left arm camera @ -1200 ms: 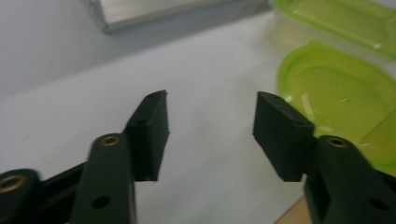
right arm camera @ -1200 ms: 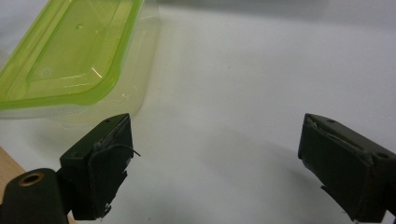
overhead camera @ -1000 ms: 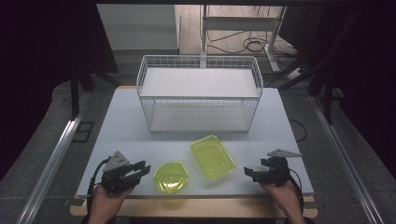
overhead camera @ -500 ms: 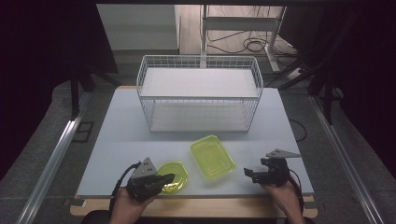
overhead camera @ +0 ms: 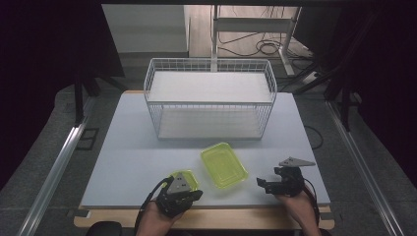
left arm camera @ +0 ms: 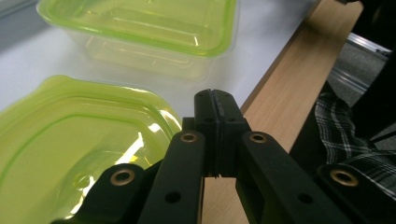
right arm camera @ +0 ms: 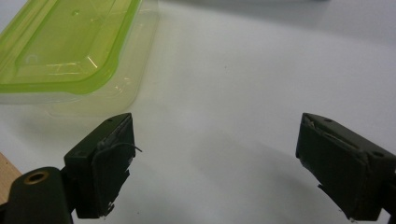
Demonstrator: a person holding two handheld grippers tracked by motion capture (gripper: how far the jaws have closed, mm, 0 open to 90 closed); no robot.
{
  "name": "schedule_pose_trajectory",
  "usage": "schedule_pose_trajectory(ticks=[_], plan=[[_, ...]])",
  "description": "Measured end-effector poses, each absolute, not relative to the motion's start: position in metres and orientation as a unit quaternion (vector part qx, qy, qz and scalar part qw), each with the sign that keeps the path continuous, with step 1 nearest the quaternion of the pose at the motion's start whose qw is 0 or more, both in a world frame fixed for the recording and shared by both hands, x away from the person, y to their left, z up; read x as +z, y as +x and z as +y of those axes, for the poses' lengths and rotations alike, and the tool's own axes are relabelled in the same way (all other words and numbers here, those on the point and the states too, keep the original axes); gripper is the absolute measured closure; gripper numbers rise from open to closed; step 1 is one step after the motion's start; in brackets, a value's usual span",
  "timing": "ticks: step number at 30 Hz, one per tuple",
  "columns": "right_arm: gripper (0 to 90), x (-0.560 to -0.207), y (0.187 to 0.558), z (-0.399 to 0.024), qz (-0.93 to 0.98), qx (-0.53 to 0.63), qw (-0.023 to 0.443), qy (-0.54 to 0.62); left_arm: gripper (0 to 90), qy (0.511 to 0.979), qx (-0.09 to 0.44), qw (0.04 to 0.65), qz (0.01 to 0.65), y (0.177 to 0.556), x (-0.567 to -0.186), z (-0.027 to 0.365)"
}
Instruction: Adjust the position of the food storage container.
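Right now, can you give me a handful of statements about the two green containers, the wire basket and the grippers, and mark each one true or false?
1. The left gripper has its fingers closed together. True.
2. The right gripper is clamped on the rectangular container. False: its fingers stand wide apart over bare table, holding nothing.
3. The wire basket holds both green containers. False: both lie on the table in front of it.
4. The round container lies right beside the left gripper, near the table's front edge. True.
5. The rectangular container lies between the two grippers. True.
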State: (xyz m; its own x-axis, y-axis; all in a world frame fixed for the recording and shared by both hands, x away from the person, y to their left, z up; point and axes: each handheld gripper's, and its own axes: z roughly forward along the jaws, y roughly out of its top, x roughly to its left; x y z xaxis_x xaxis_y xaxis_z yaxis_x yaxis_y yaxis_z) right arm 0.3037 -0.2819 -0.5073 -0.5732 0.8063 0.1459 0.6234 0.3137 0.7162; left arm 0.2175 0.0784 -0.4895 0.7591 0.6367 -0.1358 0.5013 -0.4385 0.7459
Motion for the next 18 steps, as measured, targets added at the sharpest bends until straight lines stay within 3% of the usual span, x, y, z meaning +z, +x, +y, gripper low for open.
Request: schedule_pose_trajectory(ticks=[18], plan=[[12.5, -0.508, 0.304, -0.284, 0.801, 0.376, 0.117, 0.450, 89.9, 0.827, 0.108, 0.385, 0.396, 0.233, -0.497, 0.110]])
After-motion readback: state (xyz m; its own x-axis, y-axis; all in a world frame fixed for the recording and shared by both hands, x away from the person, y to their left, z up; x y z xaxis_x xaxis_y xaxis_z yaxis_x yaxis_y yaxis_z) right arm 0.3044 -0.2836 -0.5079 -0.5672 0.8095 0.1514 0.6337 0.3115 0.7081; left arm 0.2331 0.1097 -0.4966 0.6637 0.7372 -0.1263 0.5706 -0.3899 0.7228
